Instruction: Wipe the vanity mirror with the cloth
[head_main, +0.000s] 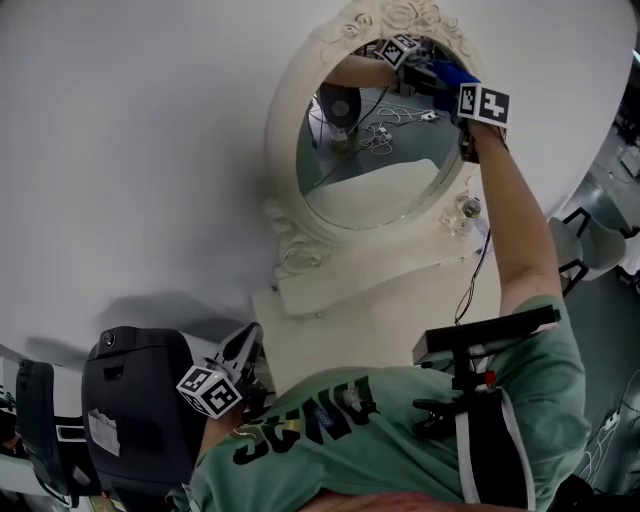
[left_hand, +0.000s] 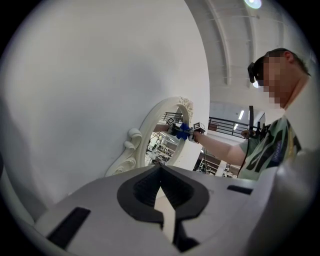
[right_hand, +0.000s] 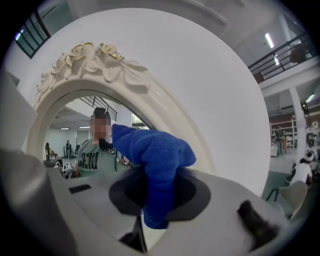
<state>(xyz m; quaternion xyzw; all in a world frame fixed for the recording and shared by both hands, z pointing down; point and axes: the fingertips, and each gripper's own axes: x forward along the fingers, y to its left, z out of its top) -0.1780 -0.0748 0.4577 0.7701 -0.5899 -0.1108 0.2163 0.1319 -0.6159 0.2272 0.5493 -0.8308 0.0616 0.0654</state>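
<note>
A round vanity mirror (head_main: 385, 185) in an ornate cream frame (head_main: 290, 110) stands against a white wall. My right gripper (head_main: 450, 82) is raised at the mirror's upper right edge, shut on a blue cloth (head_main: 447, 73) pressed against the glass. In the right gripper view the blue cloth (right_hand: 152, 160) bunches out of the shut jaws just in front of the glass (right_hand: 75, 145), under the carved crest (right_hand: 95, 55). My left gripper (head_main: 240, 350) hangs low near my body, away from the mirror, jaws shut and empty (left_hand: 161, 192). The mirror (left_hand: 162, 140) is seen far off there.
The mirror rests on a white vanity top (head_main: 360, 310). A small glass ornament (head_main: 462, 212) sits by the frame's lower right. A black machine (head_main: 135, 400) stands at the lower left. A grey chair (head_main: 590, 245) is on the right.
</note>
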